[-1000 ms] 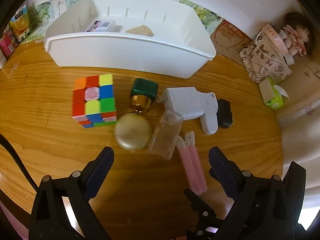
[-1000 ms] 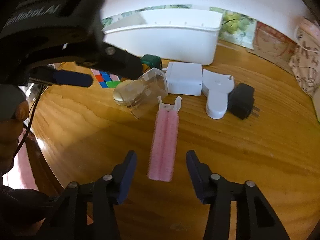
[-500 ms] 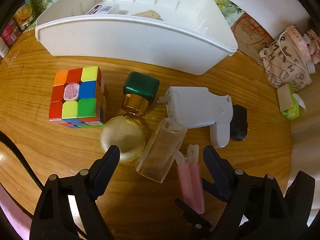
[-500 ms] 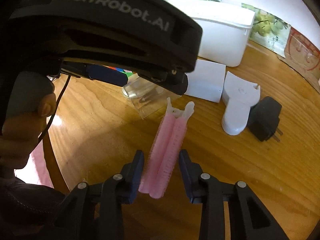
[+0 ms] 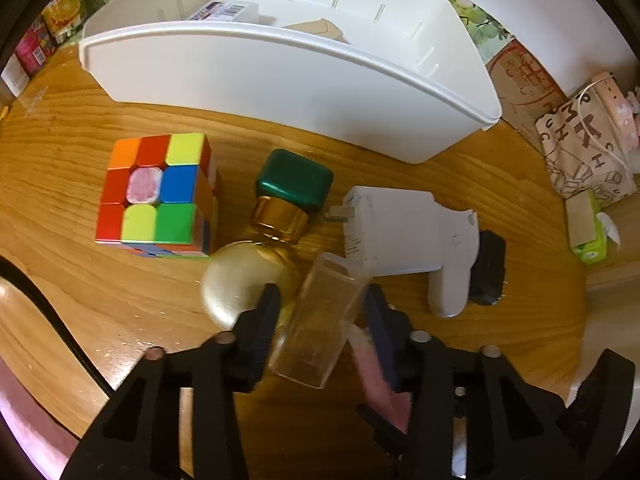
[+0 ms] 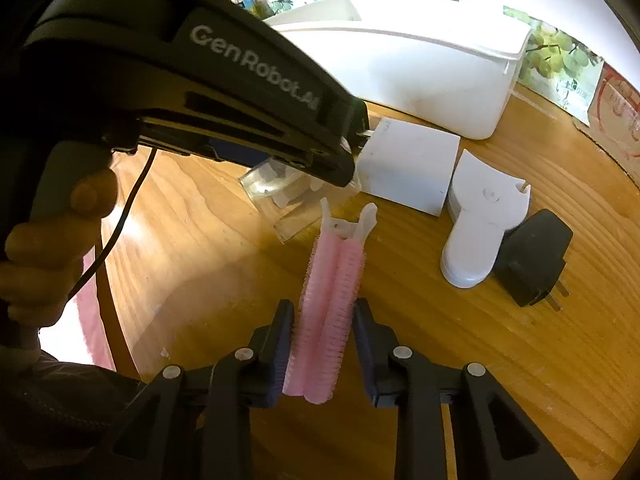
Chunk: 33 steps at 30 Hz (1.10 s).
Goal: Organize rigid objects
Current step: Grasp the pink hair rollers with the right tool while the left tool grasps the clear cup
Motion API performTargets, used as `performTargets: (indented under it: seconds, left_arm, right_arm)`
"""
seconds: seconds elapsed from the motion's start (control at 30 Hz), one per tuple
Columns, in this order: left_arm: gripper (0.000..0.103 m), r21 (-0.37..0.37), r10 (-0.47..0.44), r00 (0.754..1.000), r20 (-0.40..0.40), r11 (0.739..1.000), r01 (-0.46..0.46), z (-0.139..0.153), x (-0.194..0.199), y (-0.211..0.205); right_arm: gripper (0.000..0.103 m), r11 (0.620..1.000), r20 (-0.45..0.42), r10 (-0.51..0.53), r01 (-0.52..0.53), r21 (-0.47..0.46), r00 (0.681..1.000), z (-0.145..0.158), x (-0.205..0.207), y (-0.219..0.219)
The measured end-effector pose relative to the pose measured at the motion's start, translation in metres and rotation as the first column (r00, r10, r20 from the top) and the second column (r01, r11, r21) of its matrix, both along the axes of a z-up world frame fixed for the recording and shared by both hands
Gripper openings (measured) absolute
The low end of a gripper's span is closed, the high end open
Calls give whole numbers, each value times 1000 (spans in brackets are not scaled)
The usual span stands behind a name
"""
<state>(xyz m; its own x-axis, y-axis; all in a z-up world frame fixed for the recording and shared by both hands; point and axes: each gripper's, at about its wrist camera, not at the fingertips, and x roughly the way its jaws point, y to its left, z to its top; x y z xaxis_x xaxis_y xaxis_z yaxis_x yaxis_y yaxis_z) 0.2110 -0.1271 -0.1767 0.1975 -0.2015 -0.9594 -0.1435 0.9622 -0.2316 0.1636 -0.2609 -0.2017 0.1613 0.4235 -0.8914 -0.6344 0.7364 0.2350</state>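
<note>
A clear plastic box (image 5: 320, 328) lies on the wooden table (image 5: 80, 280) between a round gold bottle (image 5: 236, 292) and a pink hair-roller clip (image 5: 376, 380). My left gripper (image 5: 320, 294) straddles the box, its jaws closing, both pads against the box's long sides. In the right wrist view the pink clip (image 6: 332, 280) lies lengthwise between the fingers of my right gripper (image 6: 323, 308), which is shut on its near half. The clear box (image 6: 280, 208) shows there under the left tool's black casing (image 6: 224, 80), held by a hand (image 6: 52, 248).
A long white bin (image 5: 280, 76) stands at the back with a small box and a tan piece inside. A colour cube (image 5: 156, 192), the bottle's green cap (image 5: 294, 184), a white charger (image 5: 392, 228), a white holder (image 5: 452, 280) and a black plug (image 5: 488, 268) crowd the middle. Bags stand far right.
The left gripper dropped toward the clear box and its wide jaws came in against it. The right gripper's jaws narrowed onto the pink clip, and the left tool moved in over the right view.
</note>
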Motion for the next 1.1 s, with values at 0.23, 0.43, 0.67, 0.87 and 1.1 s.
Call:
performTargets:
  seconds: [0.23, 0.43, 0.67, 0.87, 1.1]
  left_arm:
    - [39, -19, 32, 999, -16, 999, -32, -2, 3, -1]
    - [38, -57, 58, 998, -31, 997, -60, -1, -4, 4]
    - [35, -78, 70, 997, -12, 994, -71, 7, -20, 12]
    - [34, -95, 70, 997, 9, 993, -69, 17, -34, 23]
    - [34, -128, 97, 994, 43, 988, -91, 30, -51, 34]
  right_arm:
    - [27, 1000, -42, 4, -5, -26, 999, 6, -1, -4]
    - [26, 998, -71, 20, -24, -56, 997, 8, 4, -3]
    - [26, 996, -104, 13, -22, -81, 994, 12, 7, -5]
    - [26, 996, -130, 4, -15, -83, 992, 22, 5, -13]
    - [26, 998, -155, -7, -3, -61, 988, 41, 13, -23]
